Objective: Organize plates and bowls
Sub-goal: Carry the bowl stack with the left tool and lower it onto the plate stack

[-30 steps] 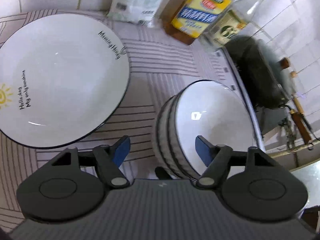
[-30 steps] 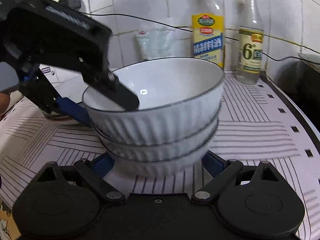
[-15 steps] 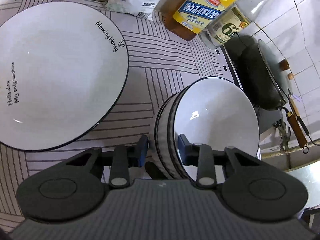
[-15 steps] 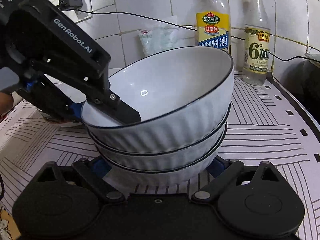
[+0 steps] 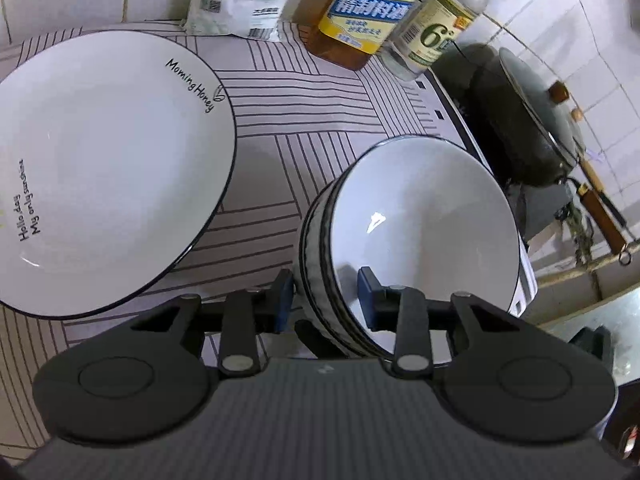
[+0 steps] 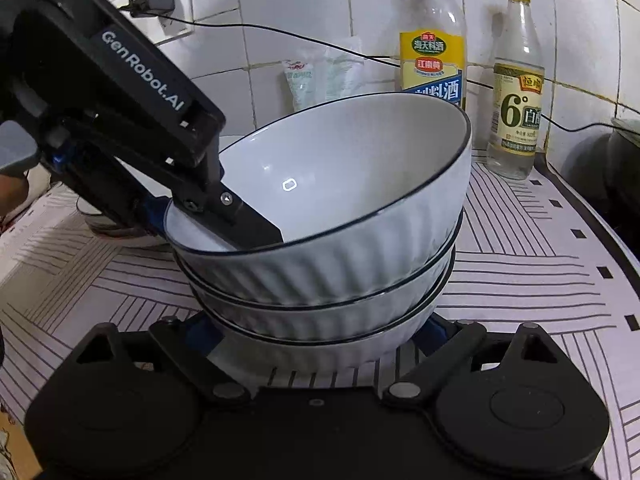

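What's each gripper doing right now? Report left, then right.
Left gripper: gripping the rim of the top bowl, one finger inside, one outside; jaws opening.
Right gripper: closed on the bottom bowl, as far as it shows.

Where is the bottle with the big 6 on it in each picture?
Left wrist view: the bottle with the big 6 is at the top, right of the middle, next to the yellow-label bottle.
Right wrist view: the bottle with the big 6 stands at the upper right, against the tiled wall.
Shared landmark: the stack of white bowls, in front of the bottle in both pictures.
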